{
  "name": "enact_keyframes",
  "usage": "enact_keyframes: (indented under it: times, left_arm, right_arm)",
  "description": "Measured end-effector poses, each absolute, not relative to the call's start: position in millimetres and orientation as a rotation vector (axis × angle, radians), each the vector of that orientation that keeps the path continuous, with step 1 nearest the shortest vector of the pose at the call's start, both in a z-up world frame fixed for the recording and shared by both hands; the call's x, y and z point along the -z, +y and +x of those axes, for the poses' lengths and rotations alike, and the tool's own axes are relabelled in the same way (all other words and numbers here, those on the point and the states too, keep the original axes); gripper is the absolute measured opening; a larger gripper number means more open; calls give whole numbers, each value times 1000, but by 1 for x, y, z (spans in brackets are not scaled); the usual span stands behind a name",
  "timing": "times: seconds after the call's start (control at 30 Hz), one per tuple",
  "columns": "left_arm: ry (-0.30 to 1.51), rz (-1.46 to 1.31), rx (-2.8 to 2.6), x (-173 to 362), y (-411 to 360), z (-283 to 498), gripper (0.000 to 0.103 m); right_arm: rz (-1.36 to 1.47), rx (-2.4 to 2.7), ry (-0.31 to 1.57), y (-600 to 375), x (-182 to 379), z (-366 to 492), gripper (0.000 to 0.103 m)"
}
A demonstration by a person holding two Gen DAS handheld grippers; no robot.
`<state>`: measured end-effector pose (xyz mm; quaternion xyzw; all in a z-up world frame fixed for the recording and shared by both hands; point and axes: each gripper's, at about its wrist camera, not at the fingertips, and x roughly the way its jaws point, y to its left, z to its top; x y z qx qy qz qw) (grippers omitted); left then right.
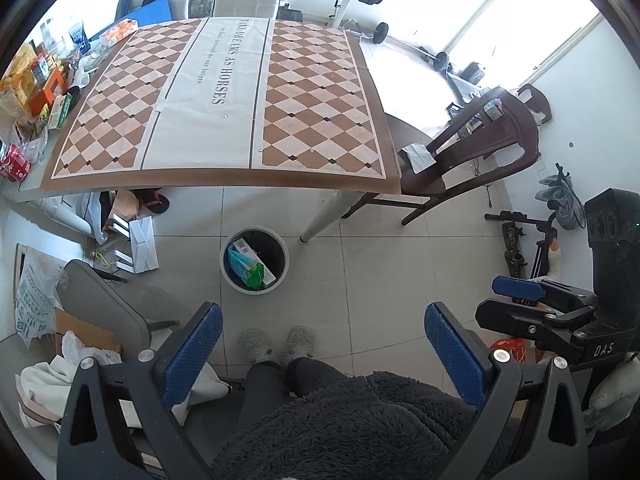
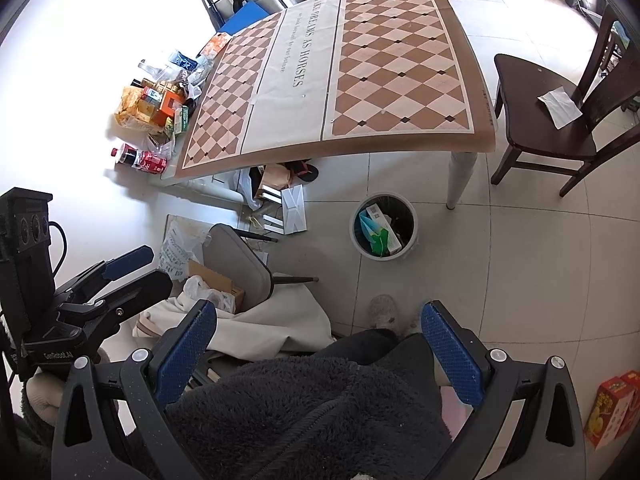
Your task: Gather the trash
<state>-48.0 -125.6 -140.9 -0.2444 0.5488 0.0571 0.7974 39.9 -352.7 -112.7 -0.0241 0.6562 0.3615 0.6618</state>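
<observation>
In the left wrist view, the snack clutter [image 1: 36, 88] crowds the upper left of the frame on the bench [image 1: 224, 176] edge, with a red bottle [image 1: 14, 164] lying just below it. A checked cloth [image 1: 320, 92] covers the rest of the bench top. The bin [image 1: 254, 260] stands on the floor at frame centre, just below the bench's near edge and beside a white bench leg [image 1: 328, 216]; a blue-green bag [image 1: 246, 268] and a white box [image 1: 250, 254] lie inside it. The left gripper [image 1: 324, 352] fills the bottom of the frame, its blue fingers [image 1: 194, 356] spread wide and holding nothing; the bin sits above the gap between them, well apart. A dark chair [image 1: 472, 144] with a paper [image 1: 418, 156] on its seat stands at centre right, and the right gripper [image 1: 532, 304] shows at lower right.

In the right wrist view, the left gripper [image 2: 112, 276] shows at lower left. The snack clutter [image 2: 156, 108] and red bottle [image 2: 138, 158] lie at upper left. The bin [image 2: 384, 226] sits at frame centre, above and between the fingers [image 2: 186, 352] of the right gripper [image 2: 318, 354], which are also wide apart and empty. The chair [image 2: 540, 120] is at upper right, with the paper [image 2: 560, 106] on it. A red carton [image 2: 612, 408] lies on the floor at lower right.
</observation>
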Motion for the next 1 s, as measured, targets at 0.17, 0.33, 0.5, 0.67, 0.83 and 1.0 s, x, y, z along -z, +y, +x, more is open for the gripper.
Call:
enact_keyframes:
  times: [0.17, 0.33, 0.5, 0.67, 0.83, 1.0]
  left_arm:
    - [1178, -526, -117, 142, -131, -52, 103]
    - [1178, -532, -113, 143, -134, -52, 103]
    - [1176, -539, -112, 144, -137, -52, 103]
    - [1179, -542, -113, 145, -138, -53, 103]
    - [1175, -546, -111, 145, -139, -55, 103]
    - [1161, -549, -121, 145, -138, -56, 103]
  right_arm:
    - [-55, -818, 1484, -357, 113, 38, 103]
    - [-53, -805, 1487, -362, 115, 33, 103]
    - [-54, -801, 1488, -364, 116, 30, 103]
    - [-52, -796, 1489, -366, 116, 28, 103]
    - [-55, -797, 1491, -364, 116, 30, 103]
    - [-54, -795, 1490, -364, 116, 28, 103]
